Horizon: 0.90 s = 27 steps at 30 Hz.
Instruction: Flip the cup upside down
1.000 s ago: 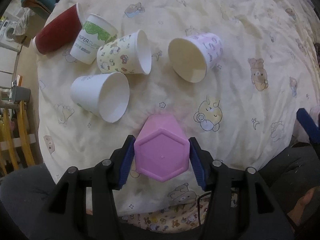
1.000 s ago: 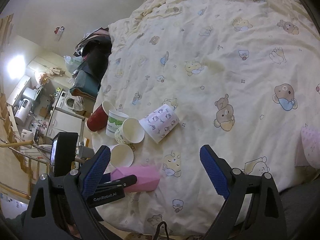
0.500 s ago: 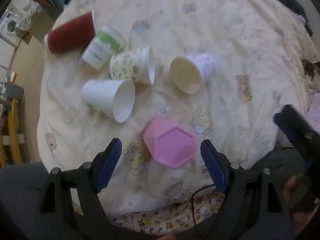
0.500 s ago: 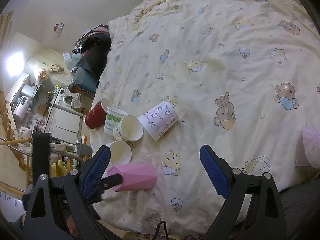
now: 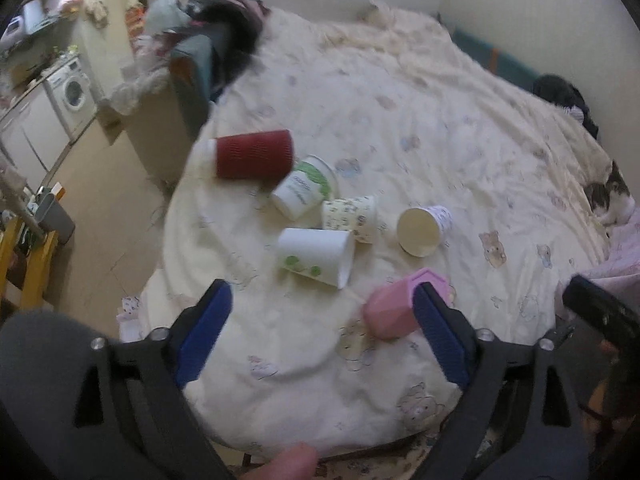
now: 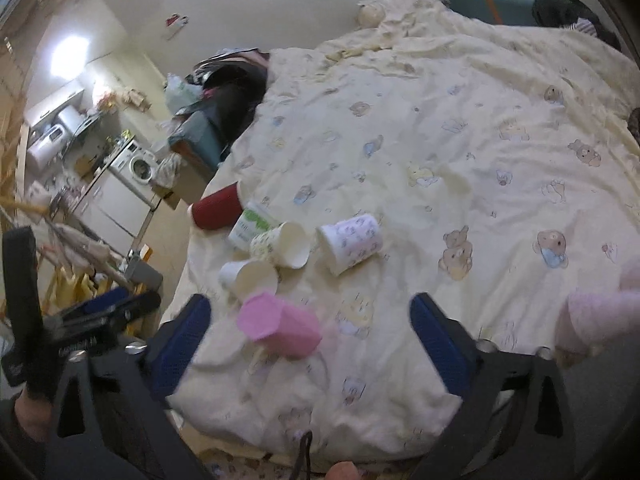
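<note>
A pink hexagonal cup (image 5: pixel 394 308) stands on the bed near its front edge with its flat base up; it also shows in the right wrist view (image 6: pixel 280 322). My left gripper (image 5: pixel 320 336) is open and empty, pulled back from the cup, whose right side sits behind my right finger (image 5: pixel 438 336). My right gripper (image 6: pixel 310 344) is open and empty, just in front of the pink cup. Several paper cups lie on their sides behind: a white one (image 5: pixel 318 256), a patterned one (image 5: pixel 352 218), a lilac one (image 5: pixel 424 228), a green-print one (image 5: pixel 304 192) and a red one (image 5: pixel 254 154).
The bed has a cream cartoon-print duvet (image 6: pixel 460 152). The bed's left edge drops to the floor (image 5: pixel 100 216), with a washing machine (image 5: pixel 72 94) and clutter beyond. A cat (image 5: pixel 612 196) lies at the right. Dark clothes (image 6: pixel 232 96) are piled at the head.
My left gripper let go of the pink cup a second ago, opened wide, and has since pulled back and tilted up. The cup stays base up. The right gripper has tilted up too.
</note>
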Available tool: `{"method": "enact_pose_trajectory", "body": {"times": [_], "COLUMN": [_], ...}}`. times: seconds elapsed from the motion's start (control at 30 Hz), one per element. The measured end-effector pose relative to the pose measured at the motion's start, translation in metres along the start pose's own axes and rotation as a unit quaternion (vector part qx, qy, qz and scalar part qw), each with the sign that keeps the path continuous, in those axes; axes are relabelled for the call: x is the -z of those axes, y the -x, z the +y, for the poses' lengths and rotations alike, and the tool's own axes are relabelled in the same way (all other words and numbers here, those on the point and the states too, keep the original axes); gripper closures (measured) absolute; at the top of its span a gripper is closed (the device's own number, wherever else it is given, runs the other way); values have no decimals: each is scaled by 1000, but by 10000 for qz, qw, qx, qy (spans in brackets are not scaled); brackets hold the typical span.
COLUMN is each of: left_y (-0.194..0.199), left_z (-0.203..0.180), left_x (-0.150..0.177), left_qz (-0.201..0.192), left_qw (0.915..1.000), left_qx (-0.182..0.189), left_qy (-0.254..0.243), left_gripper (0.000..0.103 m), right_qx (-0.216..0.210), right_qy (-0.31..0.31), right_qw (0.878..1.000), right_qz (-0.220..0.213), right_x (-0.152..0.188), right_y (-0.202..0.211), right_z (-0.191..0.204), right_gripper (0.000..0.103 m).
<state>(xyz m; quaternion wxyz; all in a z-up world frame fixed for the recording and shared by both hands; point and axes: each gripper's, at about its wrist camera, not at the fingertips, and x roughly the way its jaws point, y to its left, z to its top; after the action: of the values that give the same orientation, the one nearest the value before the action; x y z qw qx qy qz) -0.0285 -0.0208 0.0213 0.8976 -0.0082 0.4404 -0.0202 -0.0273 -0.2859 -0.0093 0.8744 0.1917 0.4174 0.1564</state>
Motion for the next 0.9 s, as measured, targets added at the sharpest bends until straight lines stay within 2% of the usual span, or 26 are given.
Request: {"method": "enact_pose_trajectory", "body": {"times": [0.03, 0.13, 0.33, 0.47, 0.7, 0.9], "left_y": [3, 15, 29, 29, 22, 22], "left_z": [2, 3, 2, 6, 12, 5], "left_x": [5, 21, 47, 54, 58, 62], "left_qz": [-109, -466, -1045, -1066, -1123, -1169], "left_qw": [9999, 9988, 9939, 9941, 9933, 9928], "left_qx": [-23, -94, -259, -176, -268, -232], "left_qy": [7, -109, -222, -60, 90, -67], "left_gripper": [0, 0, 0, 0, 0, 0], "right_qx": [-4, 169, 767, 925, 946, 1000], "right_qy": [48, 323, 837, 1173, 1104, 1042], "right_qw": [10000, 9993, 9922, 9871, 9873, 9874], "right_qz": [8, 63, -514, -570, -641, -640], "right_x": [7, 26, 51, 66, 70, 70], "right_y": [3, 4, 7, -3, -8, -11], "right_z": [4, 19, 45, 60, 59, 57], "right_gripper": [0, 0, 0, 0, 0, 0]}}
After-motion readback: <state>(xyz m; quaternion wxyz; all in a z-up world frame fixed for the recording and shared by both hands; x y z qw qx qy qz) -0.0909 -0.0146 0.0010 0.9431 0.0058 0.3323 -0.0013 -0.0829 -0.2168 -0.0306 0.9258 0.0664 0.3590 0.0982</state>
